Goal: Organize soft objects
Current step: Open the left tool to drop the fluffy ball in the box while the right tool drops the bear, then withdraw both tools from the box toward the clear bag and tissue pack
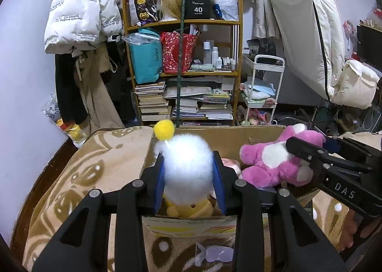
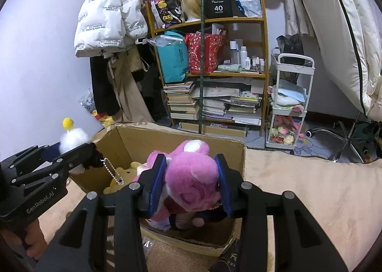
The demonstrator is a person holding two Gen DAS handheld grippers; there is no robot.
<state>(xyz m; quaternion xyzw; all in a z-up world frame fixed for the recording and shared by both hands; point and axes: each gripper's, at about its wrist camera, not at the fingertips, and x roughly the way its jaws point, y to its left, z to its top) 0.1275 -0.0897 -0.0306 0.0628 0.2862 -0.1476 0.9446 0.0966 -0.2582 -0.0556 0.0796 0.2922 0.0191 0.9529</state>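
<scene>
My left gripper [image 1: 189,169] is shut on a white fluffy plush [image 1: 188,164] with a yellow pompom [image 1: 164,130] and holds it above the open cardboard box [image 1: 214,136]. It also shows in the right wrist view [image 2: 71,140], with a bead chain [image 2: 114,171] hanging from it. My right gripper [image 2: 191,176] is shut on a pink plush bear [image 2: 188,176] over the box [image 2: 236,152]. The bear shows in the left wrist view [image 1: 274,162] too. A yellow plush [image 1: 191,207] lies inside the box.
The box stands on a tan patterned blanket [image 1: 95,176] on the bed. Behind it stand a wooden shelf [image 1: 183,23] of books and bags, a white rolling cart [image 2: 290,105], hanging jackets [image 1: 81,9] and a swivel chair base [image 2: 343,138].
</scene>
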